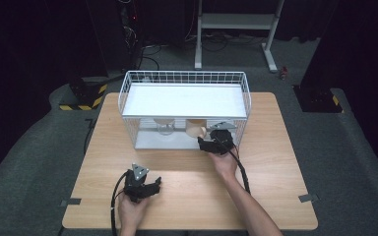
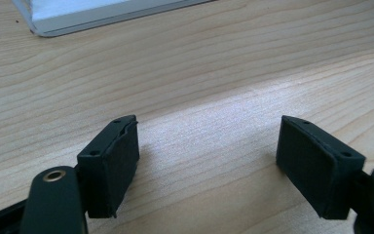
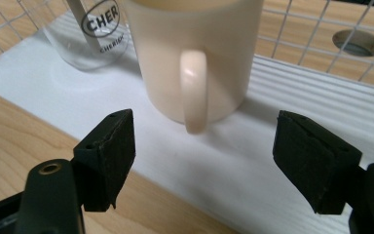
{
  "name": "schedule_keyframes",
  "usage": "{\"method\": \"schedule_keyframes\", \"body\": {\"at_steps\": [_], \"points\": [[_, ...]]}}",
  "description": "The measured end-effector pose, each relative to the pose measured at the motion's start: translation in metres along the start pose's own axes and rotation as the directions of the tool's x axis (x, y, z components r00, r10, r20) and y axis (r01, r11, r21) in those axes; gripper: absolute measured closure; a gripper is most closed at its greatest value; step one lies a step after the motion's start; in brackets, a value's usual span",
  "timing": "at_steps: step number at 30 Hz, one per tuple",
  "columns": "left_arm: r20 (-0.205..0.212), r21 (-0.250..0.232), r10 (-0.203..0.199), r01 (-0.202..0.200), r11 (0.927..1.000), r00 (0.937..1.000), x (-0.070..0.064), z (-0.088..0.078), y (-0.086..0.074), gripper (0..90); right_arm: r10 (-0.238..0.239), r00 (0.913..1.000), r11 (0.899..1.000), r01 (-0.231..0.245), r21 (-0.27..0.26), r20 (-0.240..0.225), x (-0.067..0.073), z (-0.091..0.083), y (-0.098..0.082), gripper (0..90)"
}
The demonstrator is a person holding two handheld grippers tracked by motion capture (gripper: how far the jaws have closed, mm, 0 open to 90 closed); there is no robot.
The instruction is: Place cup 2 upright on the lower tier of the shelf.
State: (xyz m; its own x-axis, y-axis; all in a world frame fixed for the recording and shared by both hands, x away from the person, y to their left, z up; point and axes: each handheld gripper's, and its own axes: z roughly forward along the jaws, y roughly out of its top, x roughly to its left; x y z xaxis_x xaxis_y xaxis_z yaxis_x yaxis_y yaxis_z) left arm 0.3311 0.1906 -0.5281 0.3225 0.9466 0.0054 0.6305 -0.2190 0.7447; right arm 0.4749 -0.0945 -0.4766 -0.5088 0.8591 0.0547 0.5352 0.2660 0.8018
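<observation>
Two vessels stand on the lower shelf of the wire rack: a cream mug, handle facing the right gripper, whose jaws gape empty, and a clear glass beside. Left gripper idles open over bare table.

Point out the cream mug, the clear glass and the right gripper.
cream mug [image 3: 195,63], right gripper view, on its side wall above the handle.
clear glass [image 3: 90,41], right gripper view, on its printed wall.
right gripper [image 3: 204,161], right gripper view, midway between its open jaws.

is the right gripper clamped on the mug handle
No, in the right gripper view the right gripper is open, its fingers apart on either side of the cream mug handle without touching it.
</observation>
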Motion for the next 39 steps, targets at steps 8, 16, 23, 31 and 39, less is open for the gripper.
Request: {"method": "schedule_keyframes", "body": {"at_steps": [8, 16, 23, 31, 39], "points": [[0.001, 0.000, -0.002, 0.002, 1.0000, 1.0000, 0.000, 0.000, 0.000, 24.0, 0.009, 0.9995, 0.999, -0.008, 0.033, -0.031, -0.007, -0.016, -0.007, 25.7], [0.000, 0.000, -0.001, 0.001, 1.0000, 1.0000, 0.000, 0.000, 0.000, 24.0, -0.016, 0.9983, 1.000, 0.017, 0.011, -0.056, -0.012, -0.028, -0.013, 26.5], [-0.002, -0.001, -0.002, 0.002, 1.0000, 1.0000, 0.000, 0.000, 0.000, 23.9, -0.018, 0.9971, 1.000, 0.017, -0.017, -0.073, -0.017, -0.041, -0.018, 28.1], [-0.001, -0.001, -0.002, 0.002, 1.0000, 1.0000, 0.000, 0.000, 0.000, 23.9, -0.023, 0.9962, 0.999, 0.021, -0.025, -0.084, -0.020, -0.052, -0.021, 28.3], [-0.003, 0.000, -0.001, 0.001, 1.0000, 1.0000, 0.000, 0.000, 0.000, 23.9, -0.030, 0.9939, 0.999, 0.026, -0.034, -0.106, -0.024, -0.060, -0.025, 28.7]]}}
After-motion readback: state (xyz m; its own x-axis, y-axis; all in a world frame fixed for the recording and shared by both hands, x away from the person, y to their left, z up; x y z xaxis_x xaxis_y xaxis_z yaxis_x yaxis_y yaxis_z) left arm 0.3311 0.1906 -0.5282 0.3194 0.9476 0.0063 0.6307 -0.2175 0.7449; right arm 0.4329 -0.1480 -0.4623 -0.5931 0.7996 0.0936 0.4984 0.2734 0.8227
